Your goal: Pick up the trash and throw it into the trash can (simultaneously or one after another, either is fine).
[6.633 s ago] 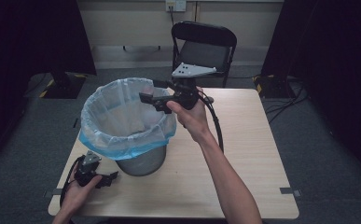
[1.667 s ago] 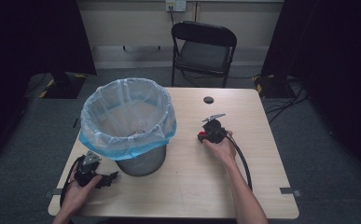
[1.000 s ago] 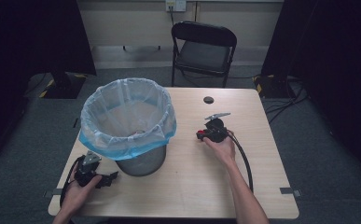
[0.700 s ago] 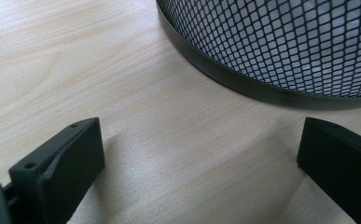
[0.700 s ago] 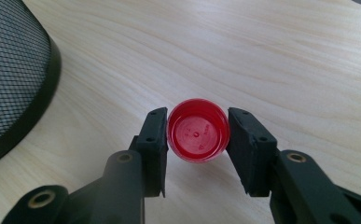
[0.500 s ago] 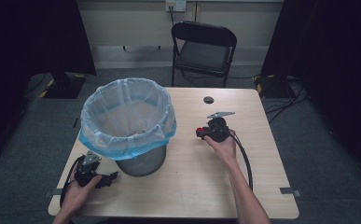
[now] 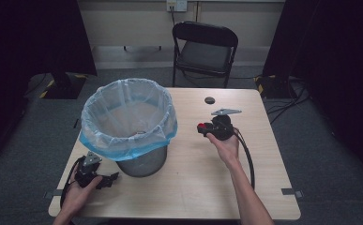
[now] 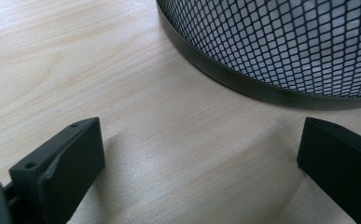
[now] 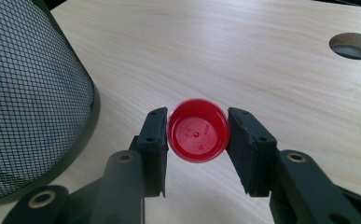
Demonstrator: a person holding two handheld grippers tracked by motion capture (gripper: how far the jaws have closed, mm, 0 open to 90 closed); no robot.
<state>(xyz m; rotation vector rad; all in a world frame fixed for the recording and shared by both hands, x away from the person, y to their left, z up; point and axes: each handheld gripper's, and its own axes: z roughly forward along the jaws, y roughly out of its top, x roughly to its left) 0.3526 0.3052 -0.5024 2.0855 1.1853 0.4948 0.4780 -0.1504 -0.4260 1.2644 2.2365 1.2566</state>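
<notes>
Since a moment ago, right claw point(image 7: 201, 128) nudged slightly toward frame centre. Largest: pale wooden bench point(image 7: 188, 187); then mesh bin point(image 7: 128, 123) with blue liner, left of centre. Left claw point(image 7: 109, 178) released, lower left. Smallest: round red cap point(image 9: 197, 130), glossy, clenched between right claw's jaws, mid-frame.

Light wood desk point(image 7: 193, 187) with rounded corners and a small round cable hole point(image 7: 209, 100) near the far edge. A mesh wastebasket point(image 7: 139, 161) with a pale blue bag liner point(image 7: 123, 140) stands on its left half. Strips of tape point(image 7: 291, 191) mark the front corners. The desk stands on grey carpet floor point(image 7: 329, 159).
</notes>
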